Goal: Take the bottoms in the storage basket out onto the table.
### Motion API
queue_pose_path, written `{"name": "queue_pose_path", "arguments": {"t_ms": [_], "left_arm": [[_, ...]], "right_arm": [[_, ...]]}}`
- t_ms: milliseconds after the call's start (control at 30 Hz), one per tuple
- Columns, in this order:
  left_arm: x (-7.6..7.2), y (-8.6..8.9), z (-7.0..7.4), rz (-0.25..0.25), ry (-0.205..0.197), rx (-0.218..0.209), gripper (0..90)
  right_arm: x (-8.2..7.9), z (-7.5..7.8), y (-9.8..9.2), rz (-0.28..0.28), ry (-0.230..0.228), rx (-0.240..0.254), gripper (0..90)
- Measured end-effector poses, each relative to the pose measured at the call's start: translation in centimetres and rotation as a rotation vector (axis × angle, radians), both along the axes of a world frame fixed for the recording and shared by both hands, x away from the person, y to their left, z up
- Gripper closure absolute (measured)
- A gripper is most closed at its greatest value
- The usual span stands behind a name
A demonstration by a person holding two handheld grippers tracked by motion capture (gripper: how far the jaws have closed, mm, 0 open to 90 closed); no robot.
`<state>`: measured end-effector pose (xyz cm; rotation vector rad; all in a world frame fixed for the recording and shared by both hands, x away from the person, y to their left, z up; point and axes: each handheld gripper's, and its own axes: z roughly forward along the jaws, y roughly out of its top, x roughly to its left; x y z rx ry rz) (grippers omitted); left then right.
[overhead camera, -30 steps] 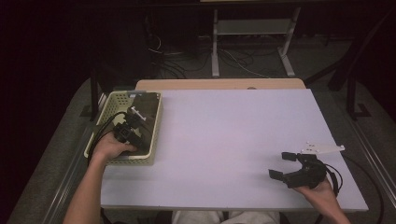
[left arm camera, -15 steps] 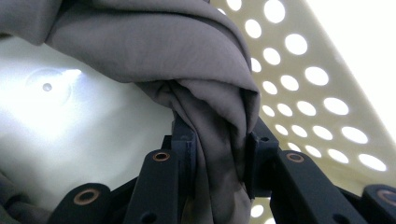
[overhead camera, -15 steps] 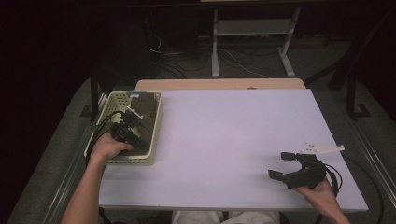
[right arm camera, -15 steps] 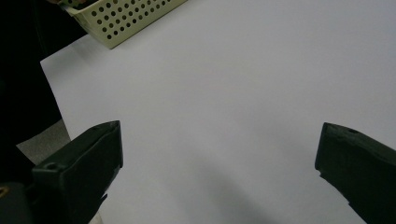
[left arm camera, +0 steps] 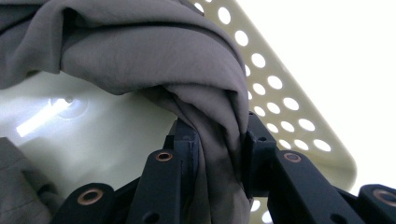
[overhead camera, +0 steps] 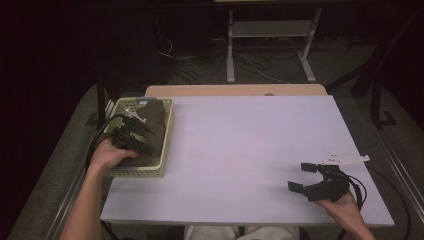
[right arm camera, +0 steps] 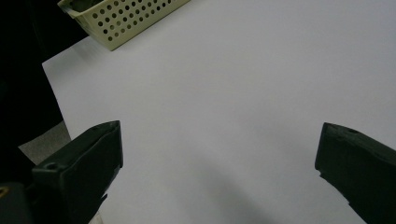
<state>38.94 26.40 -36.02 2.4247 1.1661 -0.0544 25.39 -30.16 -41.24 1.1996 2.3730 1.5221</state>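
Gripping a fold of grey-brown cloth (left arm camera: 154, 60), the left hand-held gripper (overhead camera: 131, 134) reaches into a pale yellow perforated basket (overhead camera: 167, 131) at about 9 o'clock on the white bench (overhead camera: 250, 150). Seen in the left gripper view, both black jaws press on a twisted bunch of the fabric, with the rest of the cloth draped above them and the basket's hole-studded wall (left arm camera: 280, 93) running off toward 4 o'clock. The person's left hand (overhead camera: 107, 156) holds the tool at the basket's near edge, cable looping out to the side. From the high view the cloth (overhead camera: 155, 117) lies inside the basket, filling its far half.

At about 5 o'clock on the bench, well apart from the basket, the right hand-held gripper (overhead camera: 307, 179) rests low over the bare surface in the person's right hand (overhead camera: 342, 205). Its jaws stand wide, holding nothing, as the right gripper view confirms, where they frame plain white benchtop and a corner of the basket (right arm camera: 126, 21) shows toward 11 o'clock.
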Motion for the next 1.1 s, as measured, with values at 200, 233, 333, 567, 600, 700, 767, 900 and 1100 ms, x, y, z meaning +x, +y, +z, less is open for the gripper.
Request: {"name": "queue_pose_path", "arguments": {"t_ms": [200,233,333,567,600,700,767,900,1100], "left_arm": [[-0.1,0.5,1.1,-0.01,-0.023,-0.026,71.0],[-0.2,0.6,1.3,-0.013,-0.029,-0.03,71.1],[-0.4,0.8,1.9,-0.013,-0.053,-0.038,71.5],[-0.7,1.3,3.5,-0.004,-0.096,-0.057,72.6],[-0.8,1.3,3.8,-0.007,-0.102,-0.056,72.7],[-0.8,1.3,4.7,-0.006,-0.12,-0.048,72.6],[-0.8,1.3,5.2,-0.011,-0.136,-0.046,72.6],[-0.8,1.4,6.3,-0.018,-0.159,-0.047,72.7],[-0.6,1.4,8.2,-0.013,-0.201,-0.063,72.7]], "right_arm": [[0.0,0.0,0.0,0.001,0.001,-0.002,0.7],[0.0,0.0,0.1,0.001,0.0,-0.001,0.7],[0.0,0.0,0.0,-0.005,0.0,0.003,0.7],[0.0,0.0,0.0,-0.003,-0.005,0.001,0.7],[0.0,0.0,0.0,-0.003,-0.005,0.002,0.7],[0.0,0.1,-0.1,-0.01,-0.009,0.002,0.7],[0.0,0.2,-0.1,-0.015,-0.012,0.003,0.7],[0.0,0.2,-0.2,-0.023,-0.011,0.009,0.7],[0.0,0.2,-0.2,-0.02,-0.015,0.008,0.7]]}}
